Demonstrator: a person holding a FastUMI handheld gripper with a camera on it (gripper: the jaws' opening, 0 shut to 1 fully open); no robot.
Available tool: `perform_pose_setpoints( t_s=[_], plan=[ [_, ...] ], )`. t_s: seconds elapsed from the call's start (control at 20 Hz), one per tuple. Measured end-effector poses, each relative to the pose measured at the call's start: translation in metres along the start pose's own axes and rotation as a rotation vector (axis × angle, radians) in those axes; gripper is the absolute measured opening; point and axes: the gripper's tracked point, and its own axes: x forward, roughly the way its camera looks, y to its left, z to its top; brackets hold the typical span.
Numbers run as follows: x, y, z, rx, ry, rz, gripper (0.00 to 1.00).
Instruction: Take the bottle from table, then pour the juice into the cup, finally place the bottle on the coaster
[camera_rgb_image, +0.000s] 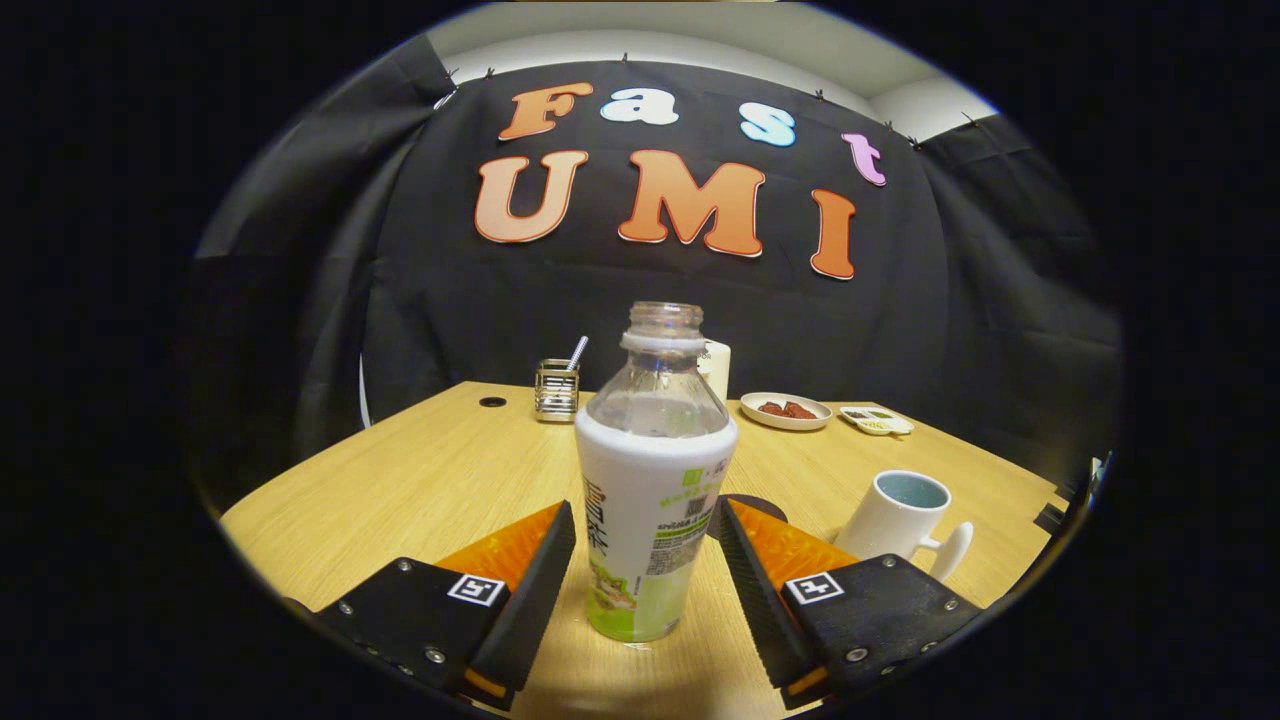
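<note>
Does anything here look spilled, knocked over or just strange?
Nothing stands out. The bottle stands upright and uncapped between the open tongs, which do not touch it. The white cup sits upright to its right, and the table looks dry.

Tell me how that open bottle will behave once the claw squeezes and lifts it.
The bottle looks like thin plastic, so it may flex between the open claw's fingers. It is tall, narrow and uncapped, so it could tip or spill if jolted. Its smooth label sleeve may slip; the fingers' ribbed faces should help.
</note>
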Motion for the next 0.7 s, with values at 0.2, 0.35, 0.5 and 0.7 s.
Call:
perform_pose_setpoints(
  t_s=[0.2,0.35,0.5,0.7],
  plan=[
    [0.012,0.007,-0.002,-0.045,0.009,0.031,0.72],
    [0.011,0.011,0.000,-0.055,0.001,0.049,0.64],
    [0.011,0.014,-0.002,-0.025,0.017,0.075,0.60],
    [0.011,0.010,0.007,0.065,0.015,0.095,0.60]
  ],
)
